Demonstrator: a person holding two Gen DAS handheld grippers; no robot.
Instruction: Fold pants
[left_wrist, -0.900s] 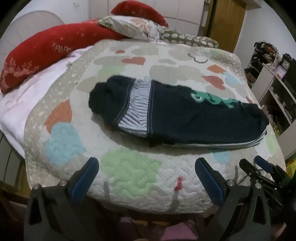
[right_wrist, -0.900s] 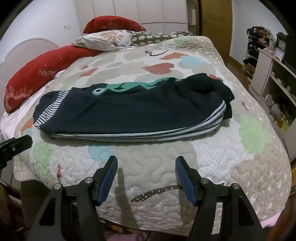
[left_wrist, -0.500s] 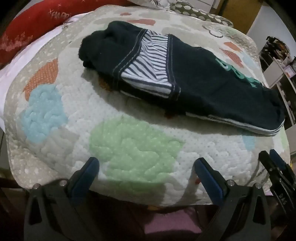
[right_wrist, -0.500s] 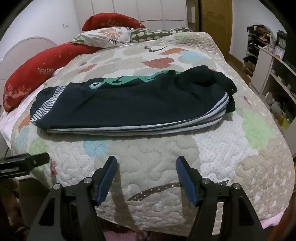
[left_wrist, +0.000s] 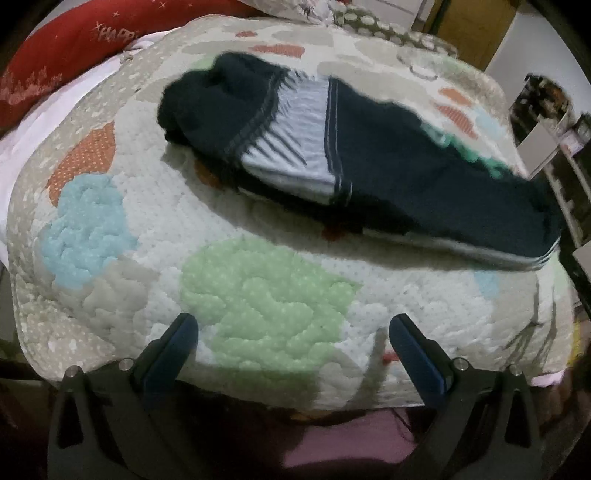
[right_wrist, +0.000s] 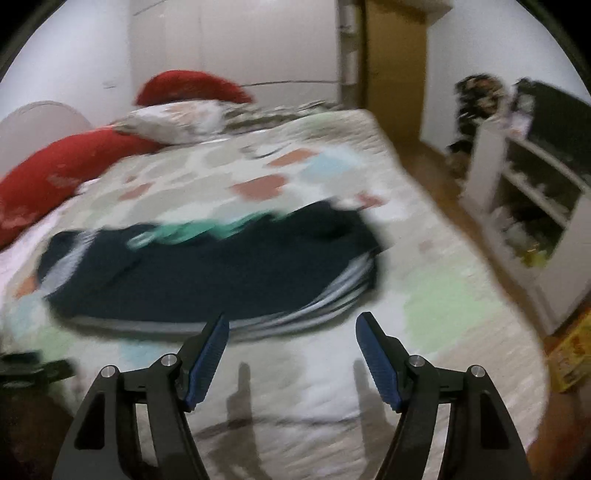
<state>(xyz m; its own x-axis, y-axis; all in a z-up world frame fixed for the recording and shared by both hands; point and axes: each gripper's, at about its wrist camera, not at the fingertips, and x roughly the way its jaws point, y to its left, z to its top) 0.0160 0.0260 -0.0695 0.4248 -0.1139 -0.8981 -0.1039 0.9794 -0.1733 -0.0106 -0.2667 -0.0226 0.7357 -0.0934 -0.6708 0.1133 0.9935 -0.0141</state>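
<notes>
Lying on bed quilt (left_wrist: 258, 295), pants (left_wrist: 406, 173) sit ahead of both tongs, apart from them, long axis running left-right across view. Striped waistband end points left, nearer left tongs (left_wrist: 293, 332); layered hem end points right, nearer right tongs (right_wrist: 291, 328). Both tongs spread wide, holding nothing. Right view blurred.

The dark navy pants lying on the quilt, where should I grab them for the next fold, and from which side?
Probably the dark navy folded pants at the rounded end left of the striped waistband, coming in low from the near quilt edge. They lie flat and long, so that end can fold across. Both grippers are open.
</notes>
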